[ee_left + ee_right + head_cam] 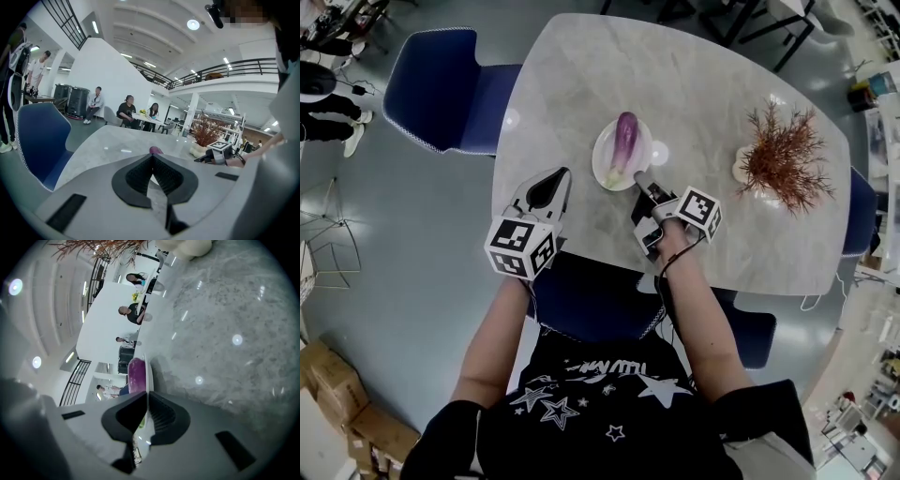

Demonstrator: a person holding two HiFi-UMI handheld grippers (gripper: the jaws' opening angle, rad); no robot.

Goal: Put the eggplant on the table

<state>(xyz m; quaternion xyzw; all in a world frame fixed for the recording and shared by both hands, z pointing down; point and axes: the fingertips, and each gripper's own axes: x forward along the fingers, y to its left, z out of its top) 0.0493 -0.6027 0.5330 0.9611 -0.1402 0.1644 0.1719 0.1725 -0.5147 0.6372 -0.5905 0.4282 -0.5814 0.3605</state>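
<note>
A purple eggplant point(624, 142) lies on a small white plate point(602, 167) in the middle of the grey marble table point(703, 84). My right gripper point(639, 176) sits at the plate's near rim. In the right gripper view the plate's thin edge point(148, 369) runs in between the jaws of the right gripper point(147, 394), which are shut on it, and the eggplant point(137, 375) lies just beyond. My left gripper point(564, 173) hovers left of the plate, shut and empty. In the left gripper view, only the eggplant's tip point(155, 150) shows past the left gripper point(152, 156).
A dried reddish plant in a white vase point(783, 161) stands at the table's right side. Blue chairs stand at the far left point(450, 89) and at the near edge point(600, 300). Several people point(126, 110) sit at a distant table.
</note>
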